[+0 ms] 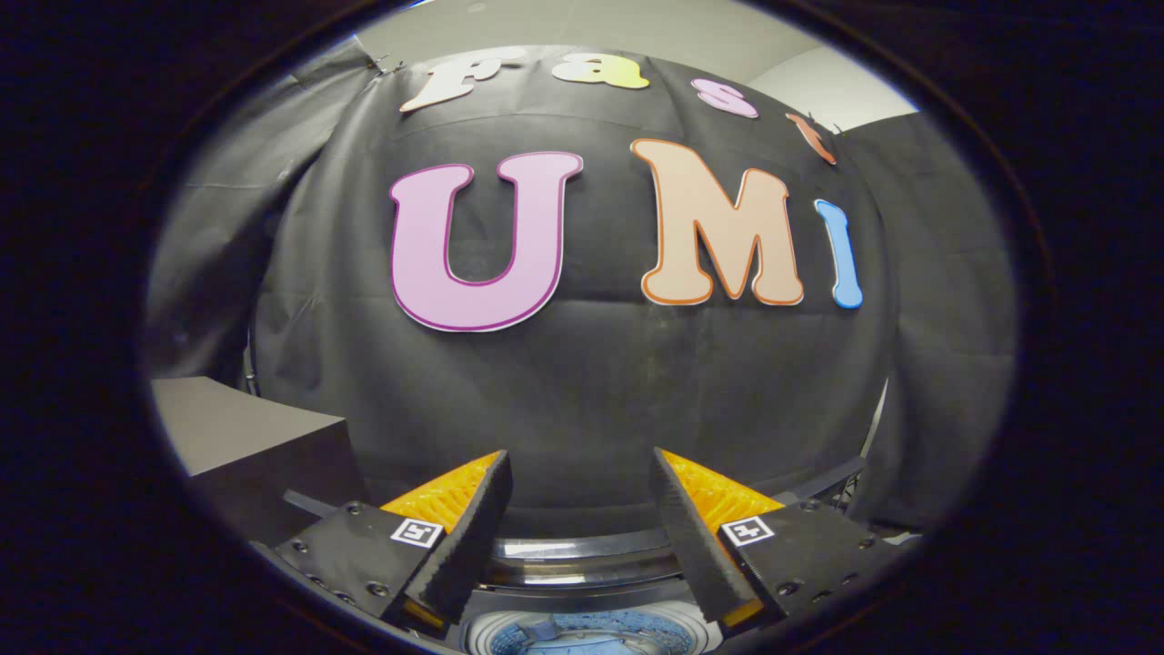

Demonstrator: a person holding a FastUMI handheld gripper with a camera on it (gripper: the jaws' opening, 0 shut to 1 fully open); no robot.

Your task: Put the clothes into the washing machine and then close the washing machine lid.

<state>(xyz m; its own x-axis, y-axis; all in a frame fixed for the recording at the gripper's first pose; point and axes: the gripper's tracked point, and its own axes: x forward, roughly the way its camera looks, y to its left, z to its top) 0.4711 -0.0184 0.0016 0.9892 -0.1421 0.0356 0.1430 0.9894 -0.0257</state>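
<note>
Standing spread wide with nothing between its fingers (473, 537), the gripper (582, 546) points level toward the booth wall (582, 400), its tips apart from every surface. Directly below and between the fingers lies the washing machine (582, 573), its curved rear rim just ahead of the tips and its open tub (591, 634) showing a pale drum floor with bluish patches, though whether clothes lie inside cannot be told. Beyond the left finger sits a grey box (245, 437), near the wall and well apart from the machine.
</note>
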